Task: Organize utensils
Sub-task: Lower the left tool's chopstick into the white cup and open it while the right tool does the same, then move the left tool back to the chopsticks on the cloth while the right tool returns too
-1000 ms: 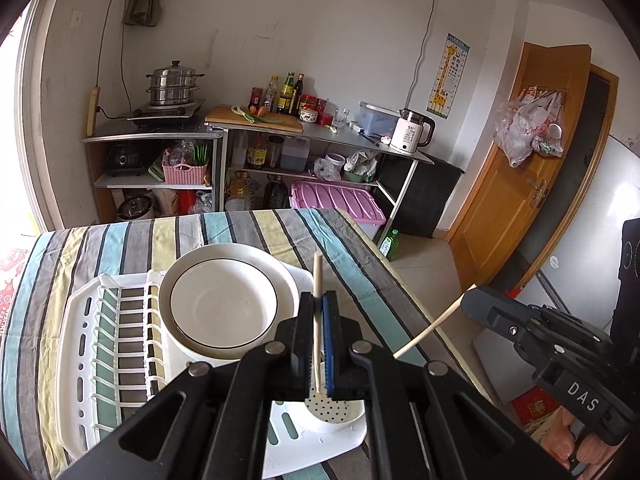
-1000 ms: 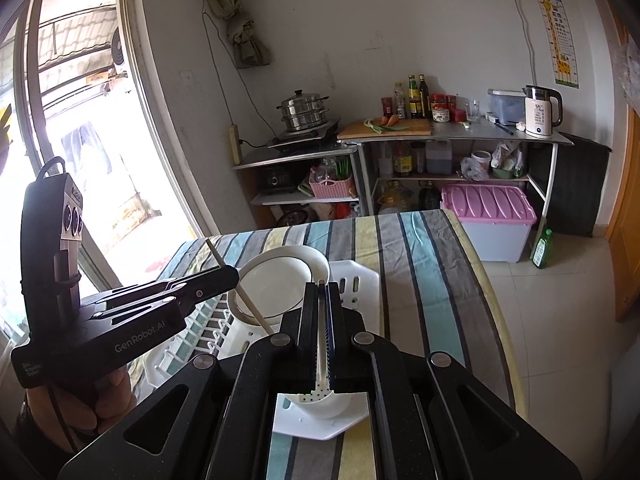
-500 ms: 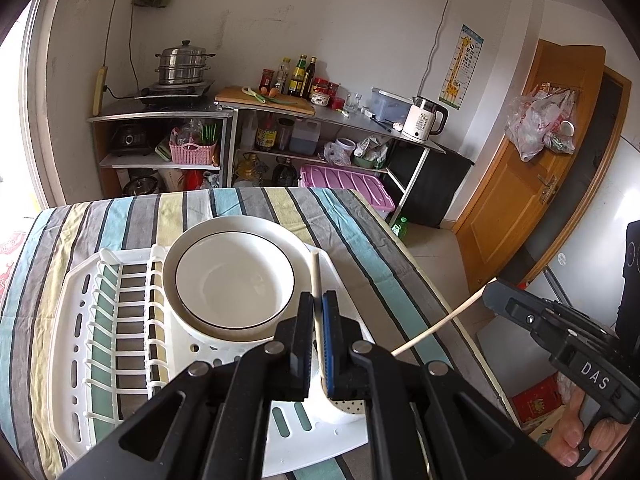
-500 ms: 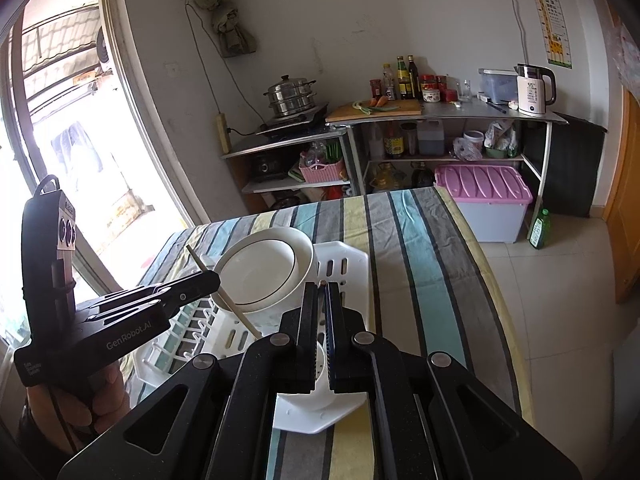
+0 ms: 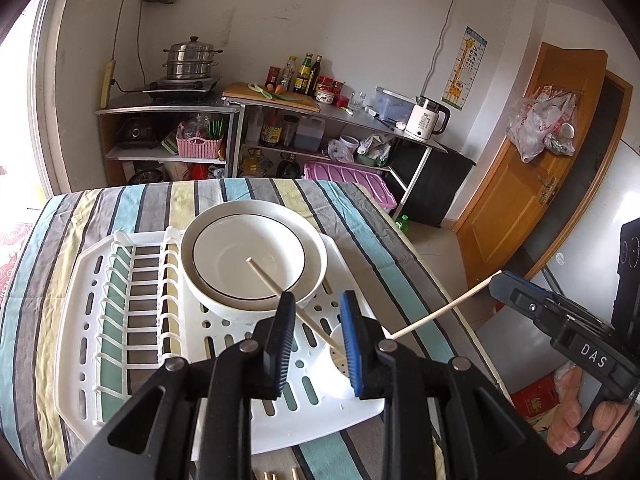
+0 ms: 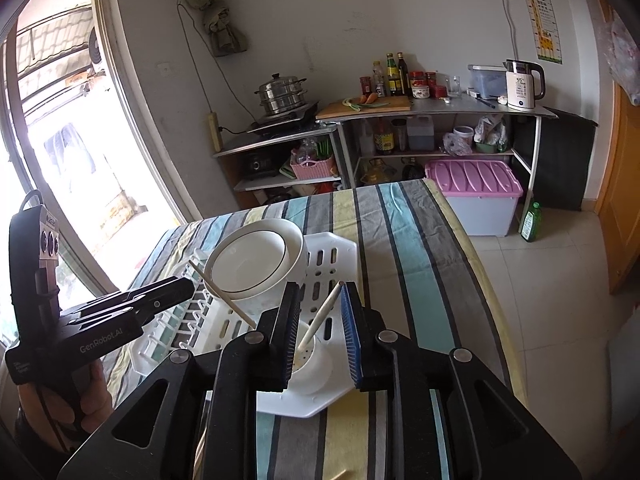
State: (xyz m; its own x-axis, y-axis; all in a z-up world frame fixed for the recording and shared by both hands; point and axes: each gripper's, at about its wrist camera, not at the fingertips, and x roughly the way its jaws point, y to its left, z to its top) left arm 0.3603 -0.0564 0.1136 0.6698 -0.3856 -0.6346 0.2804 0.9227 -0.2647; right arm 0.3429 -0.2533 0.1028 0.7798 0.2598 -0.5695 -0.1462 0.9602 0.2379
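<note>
Two chopsticks (image 5: 294, 310) stand in the cup (image 5: 338, 376) on the rack (image 5: 132, 320), before the bowl (image 5: 256, 258).

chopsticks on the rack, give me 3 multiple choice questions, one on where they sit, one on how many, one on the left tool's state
1. Where do the chopsticks rest at their lower ends?
A. in the bowl
B. in the perforated cup on the drying rack
C. on the tablecloth

2. How many chopsticks stand in that cup?
A. one
B. two
C. four

3. The left tool is:
A. shut on a chopstick
B. shut on the bowl rim
C. open

Answers: 1 B, both sticks lean out of the cup; 2 B, one leans left and one leans right; 3 C, a wide gap shows between its fingers and nothing is clamped.
</note>
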